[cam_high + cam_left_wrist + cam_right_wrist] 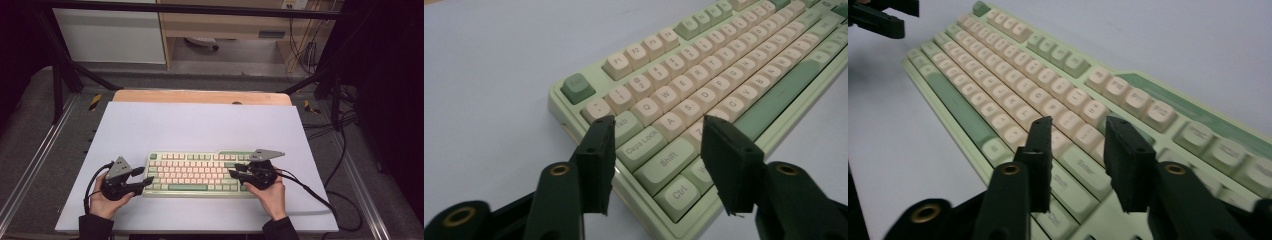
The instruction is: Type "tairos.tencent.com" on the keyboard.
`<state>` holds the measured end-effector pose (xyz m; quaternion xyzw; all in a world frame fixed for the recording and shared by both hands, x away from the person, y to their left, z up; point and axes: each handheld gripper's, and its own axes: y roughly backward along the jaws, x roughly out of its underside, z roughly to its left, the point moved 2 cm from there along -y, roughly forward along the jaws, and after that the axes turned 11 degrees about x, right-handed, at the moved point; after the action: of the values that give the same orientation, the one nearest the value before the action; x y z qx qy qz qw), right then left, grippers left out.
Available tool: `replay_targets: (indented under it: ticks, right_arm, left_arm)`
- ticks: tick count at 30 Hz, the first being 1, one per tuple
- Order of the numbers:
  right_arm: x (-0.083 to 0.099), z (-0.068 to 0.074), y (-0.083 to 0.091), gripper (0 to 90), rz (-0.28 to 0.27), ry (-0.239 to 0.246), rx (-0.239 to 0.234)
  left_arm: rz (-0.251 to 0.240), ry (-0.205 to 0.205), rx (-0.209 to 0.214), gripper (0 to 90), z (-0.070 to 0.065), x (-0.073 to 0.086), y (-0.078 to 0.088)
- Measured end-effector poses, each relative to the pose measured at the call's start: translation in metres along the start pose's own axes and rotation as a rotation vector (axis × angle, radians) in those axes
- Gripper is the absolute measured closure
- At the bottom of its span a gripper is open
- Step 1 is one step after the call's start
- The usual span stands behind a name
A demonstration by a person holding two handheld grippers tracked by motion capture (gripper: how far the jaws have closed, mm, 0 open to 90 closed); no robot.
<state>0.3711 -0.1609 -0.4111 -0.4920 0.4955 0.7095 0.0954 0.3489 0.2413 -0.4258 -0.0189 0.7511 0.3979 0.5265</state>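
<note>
High view: keyboard (197,174) lies mid-mat (200,125), wide bare margins around.

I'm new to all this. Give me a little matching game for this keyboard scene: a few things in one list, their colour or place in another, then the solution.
Things:
1. keyboard
2. left gripper
3. right gripper
4. space bar

Descriptions:
A. at the keyboard's right end
B. long green key in the front row
C. pale green case, cream keys
D. at the keyboard's left end

Pairs: 1-C, 2-D, 3-A, 4-B
</note>
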Motion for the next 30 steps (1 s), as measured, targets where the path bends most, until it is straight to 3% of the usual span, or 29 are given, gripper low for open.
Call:
replay_targets:
  ticks: [7,12,18,30]
  right_arm:
    - [0.021,-0.024,0.014,26.8,-0.006,-0.031,0.035]
    - [0.038,-0.04,0.02,14.1,0.006,-0.027,0.071]
    - [0.056,-0.051,0.025,6.3,0.012,-0.07,0.068]
    - [0.069,-0.056,0.027,0.5,0.046,-0.075,0.066]
  left_arm:
    - [-0.009,0.018,0.014,28.4,0.007,0.003,0.004]
    - [0.011,0.009,0.027,18.2,0.008,0.009,0.003]
    - [0.023,0.008,0.026,9.7,0.01,0.016,0.004]
    - [0.044,0.031,0.014,7.2,0.015,0.028,0.002]
